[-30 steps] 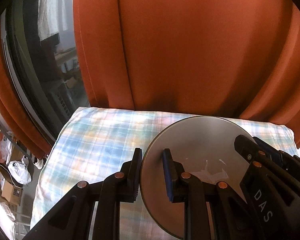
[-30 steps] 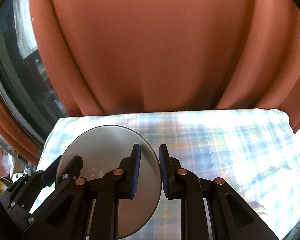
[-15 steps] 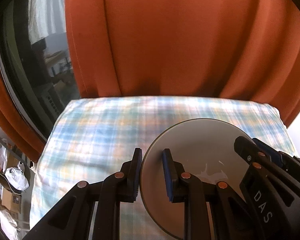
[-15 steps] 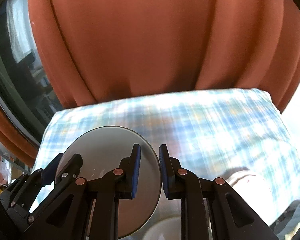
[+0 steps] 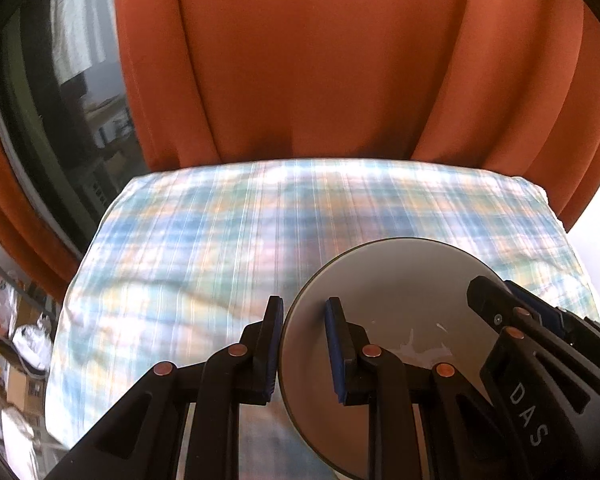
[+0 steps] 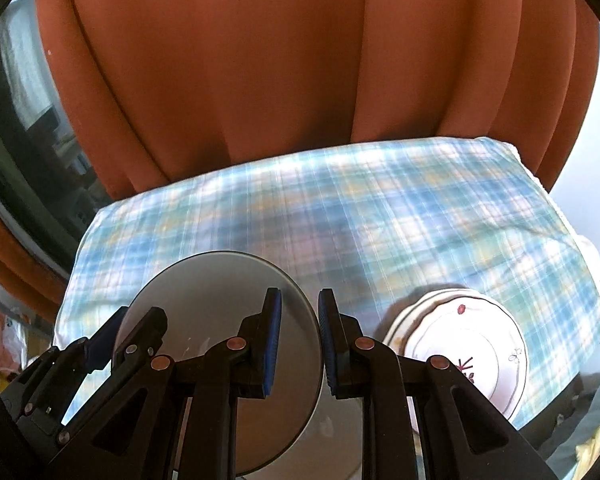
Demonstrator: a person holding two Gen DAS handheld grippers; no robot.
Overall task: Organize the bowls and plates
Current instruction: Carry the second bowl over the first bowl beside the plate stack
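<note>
Orange curtain (image 5: pixel 300 80) fills the back. In front of it a table under a plaid cloth (image 5: pixel 220 240), wrinkled and soft-looking.

Grey plate (image 5: pixel 400 280) is off the cloth, carried between both grippers, tilted toward the cameras. Left gripper (image 5: pixel 302 344) clenched on its left rim, right gripper (image 6: pixel 298 336) clenched on the opposite rim (each pinches only a thin edge).

White flowered plate (image 6: pixel 472 344) lies on the cloth at lower right in the right view, seemingly stacked on another plate; something pale shows under the grey plate near the bottom edge, can't tell what.

Risks, as I judge them:
- Two-handed rim hold: if the hands drift apart or roll differently, one edge slips out and the plate swings or drops.
- Smooth rim against narrow pads, little bite; a jolt could pop it free.
- Lowering blind onto the flowered plate: off-centre landing, clink or chip.
- Cloth wrinkles could leave a set-down plate rocking or drag the cloth.
</note>
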